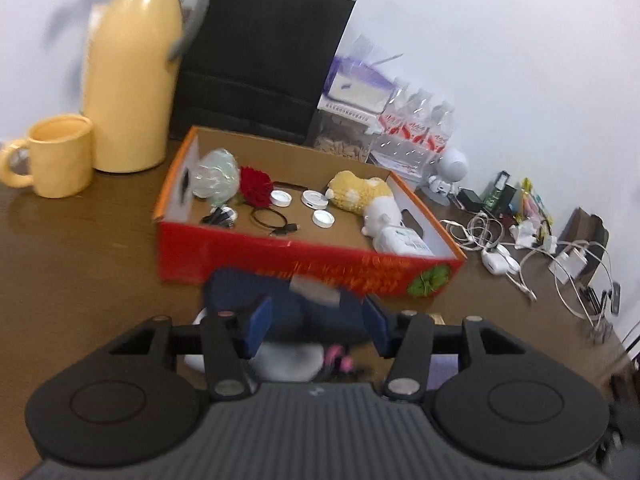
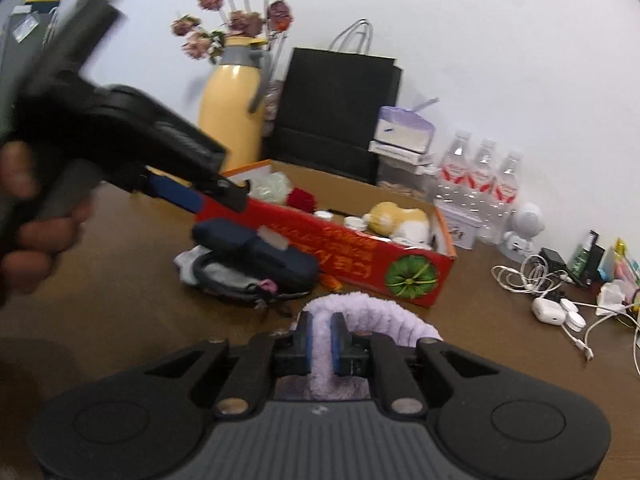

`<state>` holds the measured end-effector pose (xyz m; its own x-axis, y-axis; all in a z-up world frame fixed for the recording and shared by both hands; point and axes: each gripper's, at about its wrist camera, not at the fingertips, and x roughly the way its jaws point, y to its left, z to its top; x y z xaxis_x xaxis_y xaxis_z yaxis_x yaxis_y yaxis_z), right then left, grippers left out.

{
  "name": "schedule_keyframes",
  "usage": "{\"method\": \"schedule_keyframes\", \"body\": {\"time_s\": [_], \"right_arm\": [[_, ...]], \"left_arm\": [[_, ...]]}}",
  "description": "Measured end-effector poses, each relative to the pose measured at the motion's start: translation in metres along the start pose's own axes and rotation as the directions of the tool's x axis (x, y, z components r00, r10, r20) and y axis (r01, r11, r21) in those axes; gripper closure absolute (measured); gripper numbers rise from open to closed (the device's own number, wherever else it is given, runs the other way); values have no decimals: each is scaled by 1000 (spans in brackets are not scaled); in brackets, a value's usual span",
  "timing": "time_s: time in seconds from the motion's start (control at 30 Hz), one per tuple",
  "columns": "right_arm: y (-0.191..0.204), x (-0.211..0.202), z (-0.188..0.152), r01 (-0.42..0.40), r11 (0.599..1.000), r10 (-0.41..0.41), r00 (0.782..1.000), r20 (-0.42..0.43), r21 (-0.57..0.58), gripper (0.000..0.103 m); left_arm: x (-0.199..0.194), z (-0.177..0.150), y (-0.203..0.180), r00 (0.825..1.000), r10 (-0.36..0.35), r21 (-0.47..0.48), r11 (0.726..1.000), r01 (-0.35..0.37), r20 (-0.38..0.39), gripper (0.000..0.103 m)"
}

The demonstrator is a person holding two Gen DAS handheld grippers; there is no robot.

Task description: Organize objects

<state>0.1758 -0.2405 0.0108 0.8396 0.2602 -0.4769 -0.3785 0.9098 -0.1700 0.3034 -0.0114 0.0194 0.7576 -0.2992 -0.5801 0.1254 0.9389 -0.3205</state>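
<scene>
The right gripper (image 2: 320,338) has its jaws clenched on a fuzzy lilac headband (image 2: 376,314) near the red box (image 2: 360,258). The left gripper (image 1: 318,320) hangs released over a navy pouch (image 1: 280,292) on the tabletop (image 1: 80,248).

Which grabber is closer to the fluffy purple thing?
Right. The right gripper is clamped on the fluffy purple thing. The left gripper is open, up over the dark blue pouch by the red box.

Place: my room at home, at a brown desk (image 1: 80,248) against a white wall.
Signs: thermos (image 1: 128,80), mug (image 1: 60,156), dried flowers (image 2: 236,20), water bottles (image 2: 484,176), charger cables (image 1: 480,232).
</scene>
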Motion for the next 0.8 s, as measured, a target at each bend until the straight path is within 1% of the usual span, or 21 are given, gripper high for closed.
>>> {"method": "schedule_keyframes", "body": {"time_s": [0.07,0.1,0.13,0.17,0.2,0.23,0.27,0.3,0.33,0.4,0.47,0.5,0.53,0.67,0.73,0.8], "right_arm": [[-7,2,4,0,1000,0,1000,12,18,94],[-10,6,6,1,1000,-2,1000,16,25,94],[-12,8,7,-2,1000,1,1000,22,27,94],[-14,10,8,-11,999,10,999,30,31,94],[-16,13,8,-26,999,25,999,34,39,94],[-15,15,8,-35,998,33,999,31,44,93],[-15,18,7,-41,998,40,999,28,47,93],[-14,21,5,-48,998,47,999,22,48,93],[-13,23,4,-52,997,51,999,17,51,93],[-11,26,1,-53,997,52,999,14,58,93],[-12,26,1,-54,996,52,998,18,69,93],[-13,26,2,-53,996,51,998,26,77,93],[-15,23,3,-52,995,50,998,35,82,93],[-17,3,7,-65,993,57,995,84,95,93],[-15,-9,8,-90,992,82,992,91,90,92],[-9,-20,6,-149,986,144,987,77,69,92]], "left_arm": [[28,12,1,998,48,-18,999,-49,-45,52],[40,16,3,996,64,-33,997,-66,-62,53],[51,19,5,994,70,-49,996,-74,-80,56],[59,21,7,993,74,-64,995,-80,-88,62],[65,21,6,993,80,-59,995,-85,-87,67],[69,20,4,992,86,-43,995,-90,-89,83],[73,17,1,992,79,-13,997,-81,-102,94],[75,13,-6,992,68,38,997,-64,-105,96],[74,9,-11,992,77,78,995,-70,-100,100],[69,3,-17,994,70,105,993,-61,-84,101],[59,0,-16,997,45,98,994,-38,-68,101],[51,-1,-14,998,12,78,997,-8,-57,101],[42,-1,-13,999,-5,71,997,8,-46,101],[-6,-9,-4,999,-41,46,998,41,16,101],[-33,-19,5,998,-62,21,998,62,31,101],[-56,-32,15,996,-81,-6,997,81,22,101]]}}
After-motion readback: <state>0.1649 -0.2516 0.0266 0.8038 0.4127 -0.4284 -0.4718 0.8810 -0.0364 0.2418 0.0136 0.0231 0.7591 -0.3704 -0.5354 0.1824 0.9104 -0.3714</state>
